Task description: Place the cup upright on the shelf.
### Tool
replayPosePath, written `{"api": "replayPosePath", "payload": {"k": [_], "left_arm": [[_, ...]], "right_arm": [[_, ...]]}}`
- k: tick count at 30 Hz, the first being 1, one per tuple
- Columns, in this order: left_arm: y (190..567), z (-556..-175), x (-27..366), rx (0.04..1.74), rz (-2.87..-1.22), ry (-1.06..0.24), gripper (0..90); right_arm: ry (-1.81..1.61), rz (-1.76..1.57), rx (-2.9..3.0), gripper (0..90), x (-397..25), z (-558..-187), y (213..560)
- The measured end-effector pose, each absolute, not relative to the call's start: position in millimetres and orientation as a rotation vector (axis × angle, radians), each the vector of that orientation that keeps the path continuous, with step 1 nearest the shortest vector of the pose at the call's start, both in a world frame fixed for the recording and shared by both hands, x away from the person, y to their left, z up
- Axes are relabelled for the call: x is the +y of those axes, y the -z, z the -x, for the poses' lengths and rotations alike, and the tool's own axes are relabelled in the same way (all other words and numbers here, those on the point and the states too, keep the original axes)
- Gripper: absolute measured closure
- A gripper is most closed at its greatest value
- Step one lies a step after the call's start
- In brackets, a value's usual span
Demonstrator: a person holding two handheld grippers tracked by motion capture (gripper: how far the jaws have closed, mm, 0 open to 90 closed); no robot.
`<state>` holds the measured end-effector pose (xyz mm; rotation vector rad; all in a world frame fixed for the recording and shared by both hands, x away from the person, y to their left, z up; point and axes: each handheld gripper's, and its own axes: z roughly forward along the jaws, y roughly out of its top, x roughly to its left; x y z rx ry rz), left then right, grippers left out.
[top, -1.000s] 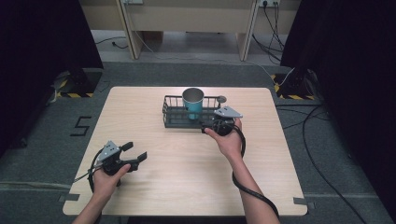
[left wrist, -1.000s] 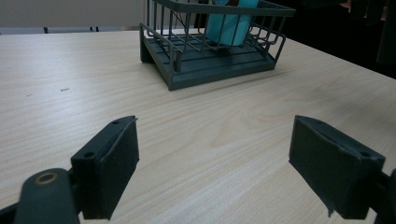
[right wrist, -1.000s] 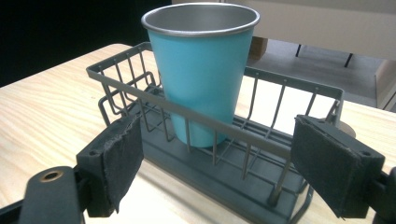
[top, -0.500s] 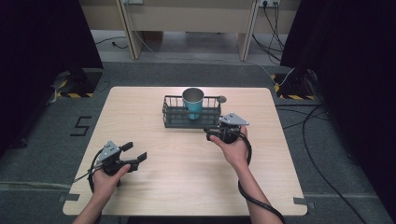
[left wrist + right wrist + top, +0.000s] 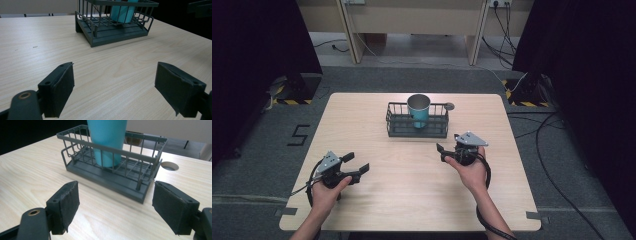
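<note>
A dark wire basket (image 5: 401, 129) stands at the middle back of the wooden table (image 5: 362, 120), with a teal cup (image 5: 418, 110) upright inside it. My right gripper (image 5: 442, 153) is held a short way in front of the basket's right end, open and empty. Its view looks straight at the basket (image 5: 130, 185) and the cup (image 5: 107, 140) between wide-apart jaws. My left gripper (image 5: 357, 163) rests near the front left of the table, open, nothing between its fingers. In its view the basket (image 5: 112, 35) and cup (image 5: 123, 11) lie farther off.
A round cable hole (image 5: 449, 106) sits in the tabletop just behind the basket's right end, also seen as the hole (image 5: 169, 165). Bare wood lies between the two grippers. Dark curtains and floor cables surround the table.
My right gripper has drawn back from the basket's right end toward the front of the table, open and empty. The left gripper has stayed put.
</note>
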<state>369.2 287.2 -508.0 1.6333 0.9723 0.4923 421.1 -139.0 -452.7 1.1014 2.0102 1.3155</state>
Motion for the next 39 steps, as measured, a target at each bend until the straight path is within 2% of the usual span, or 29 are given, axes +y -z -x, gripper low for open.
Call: {"api": "replayPosePath", "payload": {"k": [15,39], "left_arm": [[507.7,-368.7,287.8,0.975,-1.632,-0.499,15.4],[507.1,-368.5,287.5,0.967,-1.624,-0.509,15.5]], "right_arm": [[-1.295,-1.128,1.989,22.2,-167.9,-393.6,454.6],[-1.255,-1.201,1.939,22.0,-210.3,-353.8,480.2]]}}
